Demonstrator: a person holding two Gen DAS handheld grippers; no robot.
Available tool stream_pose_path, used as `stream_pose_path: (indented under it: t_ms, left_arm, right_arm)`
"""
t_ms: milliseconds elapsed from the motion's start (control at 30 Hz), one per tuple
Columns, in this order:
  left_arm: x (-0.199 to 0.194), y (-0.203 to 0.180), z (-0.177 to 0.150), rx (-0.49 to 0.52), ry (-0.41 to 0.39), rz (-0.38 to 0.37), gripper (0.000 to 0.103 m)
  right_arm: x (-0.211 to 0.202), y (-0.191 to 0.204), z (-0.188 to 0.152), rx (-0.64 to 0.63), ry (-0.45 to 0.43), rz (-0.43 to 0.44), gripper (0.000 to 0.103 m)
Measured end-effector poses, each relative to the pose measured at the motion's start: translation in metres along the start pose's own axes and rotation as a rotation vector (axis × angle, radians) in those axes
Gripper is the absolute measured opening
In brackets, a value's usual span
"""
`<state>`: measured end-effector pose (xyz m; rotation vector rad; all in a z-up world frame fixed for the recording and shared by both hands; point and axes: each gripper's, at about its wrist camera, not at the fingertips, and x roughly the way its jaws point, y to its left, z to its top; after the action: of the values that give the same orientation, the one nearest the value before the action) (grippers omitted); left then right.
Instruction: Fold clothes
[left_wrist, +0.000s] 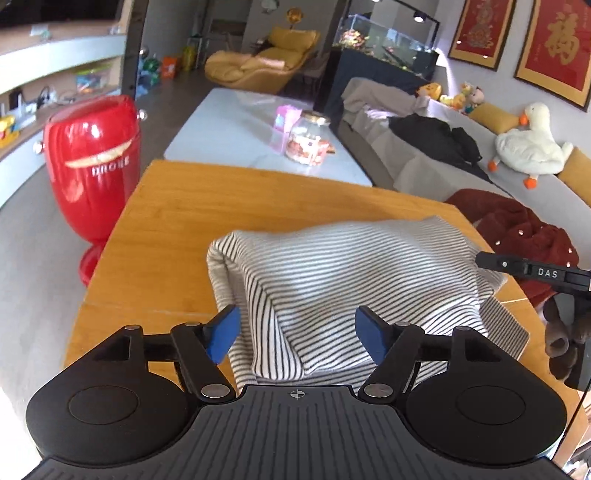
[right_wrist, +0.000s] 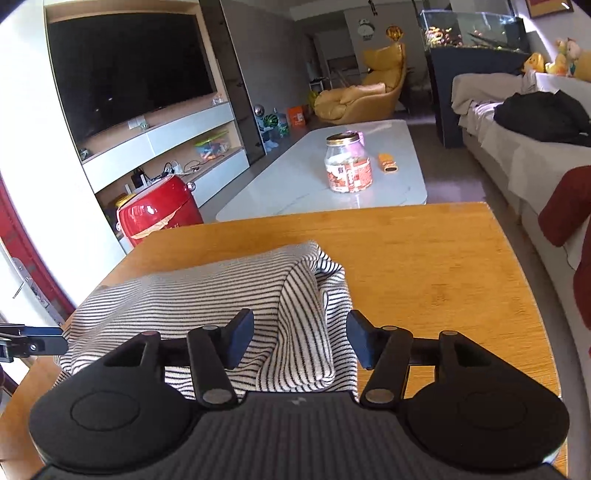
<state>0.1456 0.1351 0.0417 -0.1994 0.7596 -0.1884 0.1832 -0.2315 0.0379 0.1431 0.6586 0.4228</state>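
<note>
Striped garment (left_wrist: 354, 280) lies on the wooden counter (left_wrist: 177, 229), bunched into a loose, puffy fold with the far edge humped up and a flatter layer showing underneath at the near right side. Judged step: taking hold of the near edge at both corners to carry the next fold over. To do it well, each side should pinch the full thickness of the layers at matching points along the hem, lift evenly so the stripes stay parallel, and lay the cloth down flat rather than dropping it — the trapped air in the hump will otherwise leave a wrinkled stack. Left hand-held gripper (left_wrist: 297, 338): jaws spread wide, blue pads on either side of the near-left portion of the cloth, nothing pinched; contact of the pads with the fabric cannot be settled from this view. Right hand-held gripper (right_wrist: 301, 339): likewise spread wide, straddling a raised ridge of the garment's right end, holding nothing. Red garment (left_wrist: 524, 229) sits off the counter's right side, untouched.
</note>
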Motion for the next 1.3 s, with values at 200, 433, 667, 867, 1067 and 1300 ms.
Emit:
stream_pose_path:
  t_ms: [200,433,667,867,1067,1300]
  left_arm:
    - [0.034,0.009,0.009,-0.009,0.014,-0.036,0.041]
    - [0.028,-0.007,0.035,0.081,-0.028,-0.005,0.023]
    - [-0.043,-0.021,0.008,0.121,-0.091,-0.061,0.02]
    - [-0.034,-0.014,-0.03,0.122,-0.003,-0.03,0.019]
    - [-0.047,-0.02,-0.024,0.111,-0.059,-0.037,0.036]
    - [-0.041,-0.078,-0.023,0.153,-0.072,-0.22,0.061]
  right_arm:
    - [0.01,0.014,-0.014,-0.023,0.001,-0.006,0.03]
    - [-0.024,0.011,-0.003,0.004,-0.052,0.011,0.018]
    - [-0.076,0.009,-0.002,0.004,-0.095,0.084,0.015]
    - [-0.066,-0.002,-0.05,0.024,0.029,0.032,0.015]
    - [-0.072,-0.001,-0.064,0.003,0.014,-0.016,0.039]
    - [-0.08,-0.013,-0.041,0.117,-0.141,-0.071,0.103]
